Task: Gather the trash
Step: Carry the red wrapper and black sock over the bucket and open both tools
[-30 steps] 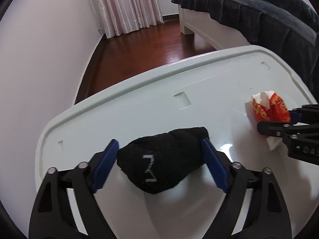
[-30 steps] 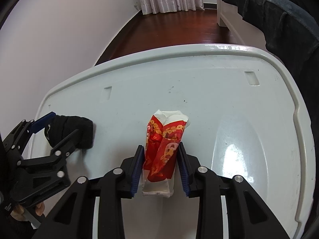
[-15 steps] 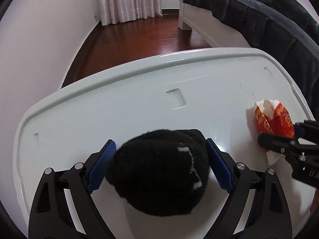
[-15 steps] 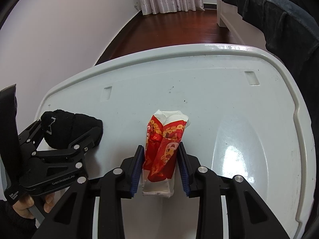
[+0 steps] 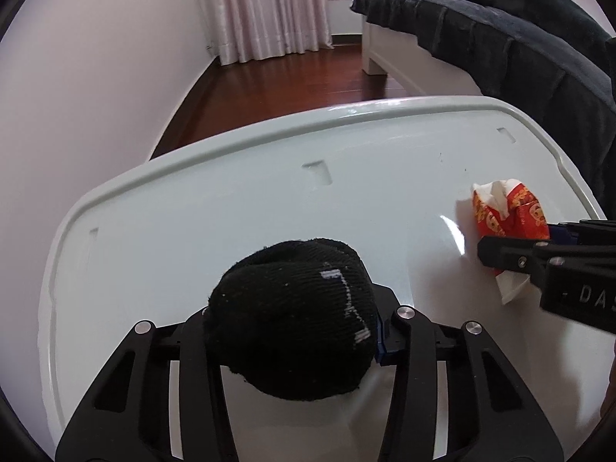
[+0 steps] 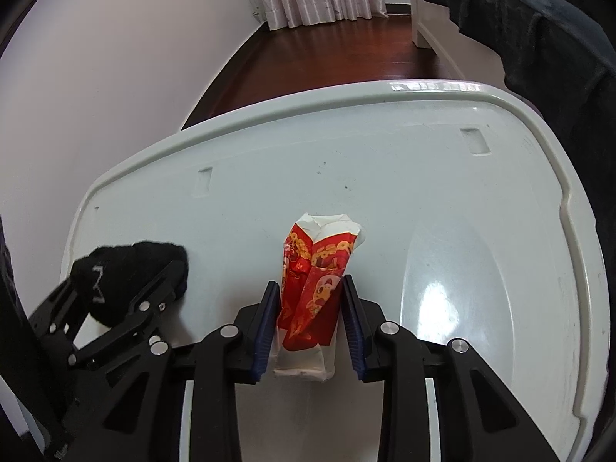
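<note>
A balled black sock (image 5: 296,315) with white stitching sits between the fingers of my left gripper (image 5: 292,331), which is shut on it and holds it just above the white table (image 5: 231,208). The sock hides the fingertips. It also shows in the right wrist view (image 6: 123,273), at the left, in the left gripper (image 6: 127,292). My right gripper (image 6: 310,319) is shut on a crumpled red and white wrapper (image 6: 315,292) that rests on the table (image 6: 442,200). The wrapper (image 5: 508,219) and the right gripper (image 5: 512,246) show at the right of the left wrist view.
The white plastic table has a raised rim (image 6: 569,208). A bed with a dark blue cover (image 5: 500,38) stands to the right. A white wall (image 5: 96,77) is on the left, dark wood floor (image 5: 288,81) and pink curtains (image 5: 269,11) beyond.
My left gripper has closed on the black sock and lifted it, and has swung a little. The right gripper has stayed shut on the wrapper, unmoved.
</note>
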`<action>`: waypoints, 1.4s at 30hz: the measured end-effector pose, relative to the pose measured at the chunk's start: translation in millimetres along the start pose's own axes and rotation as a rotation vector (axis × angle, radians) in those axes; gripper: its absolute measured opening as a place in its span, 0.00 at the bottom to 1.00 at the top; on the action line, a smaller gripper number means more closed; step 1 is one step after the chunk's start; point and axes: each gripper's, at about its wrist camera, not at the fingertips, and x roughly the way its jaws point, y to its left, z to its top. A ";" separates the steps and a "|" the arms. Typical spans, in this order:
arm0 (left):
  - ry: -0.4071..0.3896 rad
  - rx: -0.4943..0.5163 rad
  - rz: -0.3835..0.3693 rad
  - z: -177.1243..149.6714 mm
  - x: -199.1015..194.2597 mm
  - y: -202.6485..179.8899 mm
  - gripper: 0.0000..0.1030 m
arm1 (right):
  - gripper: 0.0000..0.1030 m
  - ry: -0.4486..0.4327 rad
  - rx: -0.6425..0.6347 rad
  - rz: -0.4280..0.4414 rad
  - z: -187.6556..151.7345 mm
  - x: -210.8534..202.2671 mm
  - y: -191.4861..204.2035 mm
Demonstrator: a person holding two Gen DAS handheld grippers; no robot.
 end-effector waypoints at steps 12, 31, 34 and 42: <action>0.021 -0.131 0.042 -14.0 -71.7 10.4 0.42 | 0.31 -0.071 0.006 0.060 -36.8 -80.0 1.8; -0.210 -0.179 -0.034 -109.6 -279.3 -18.2 0.43 | 0.31 -0.343 -0.176 0.190 -194.7 -276.5 15.7; -0.206 -0.159 -0.035 -135.6 -291.6 -28.2 0.43 | 0.32 -0.333 -0.173 0.200 -221.7 -281.8 16.4; -0.091 -0.097 -0.064 -198.9 -285.7 -52.5 0.43 | 0.32 -0.251 -0.195 0.175 -289.4 -272.8 21.6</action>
